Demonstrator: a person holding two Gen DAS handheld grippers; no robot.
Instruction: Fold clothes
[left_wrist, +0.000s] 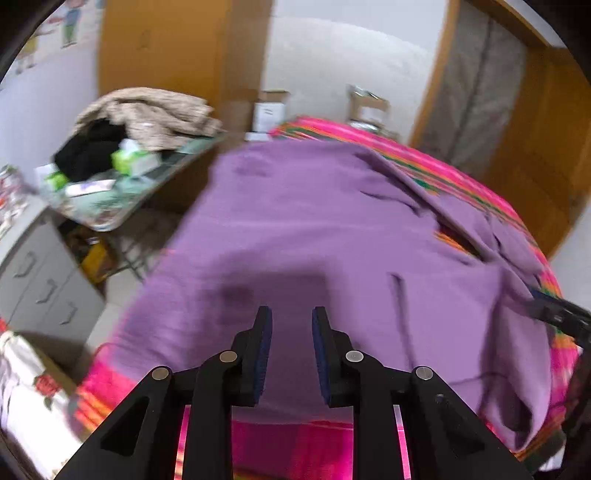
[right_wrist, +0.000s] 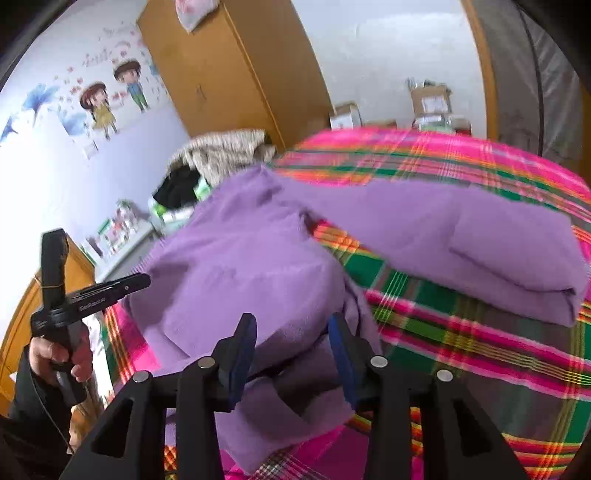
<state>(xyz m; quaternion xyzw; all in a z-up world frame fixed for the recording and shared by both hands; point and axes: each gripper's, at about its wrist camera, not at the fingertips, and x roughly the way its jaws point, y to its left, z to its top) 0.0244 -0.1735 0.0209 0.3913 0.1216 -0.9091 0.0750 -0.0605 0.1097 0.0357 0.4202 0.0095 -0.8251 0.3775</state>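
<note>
While spread over the pink-and-green plaid bedcover (right_wrist: 461, 332), soft purple fleece garment (right_wrist: 240, 266) lying half folded. Left gripper (left_wrist: 291, 321): jaws apart, empty above the cloth. Right gripper (right_wrist: 291, 328): jaws clamped around a bunched fold, probably to carry it over.

I'm looking into a bedroom with pale lilac-white walls (right_wrist: 55, 177); cartoon children and blue flower stickers (right_wrist: 99, 107) are decorating the left one. A tall orange-brown wooden wardrobe (right_wrist: 236, 70) is standing against the far wall. Cardboard boxes (right_wrist: 430, 99) are sitting on the floor by the white wall (left_wrist: 343, 55) beyond the bed, which is wearing a pink, green and orange plaid bedspread (right_wrist: 461, 158). A cluttered side surface (left_wrist: 110, 206) is carrying a beige heap (left_wrist: 147, 114), and grey drawers (left_wrist: 44, 280) are standing nearby. Soft daylight is filling everything.
</note>
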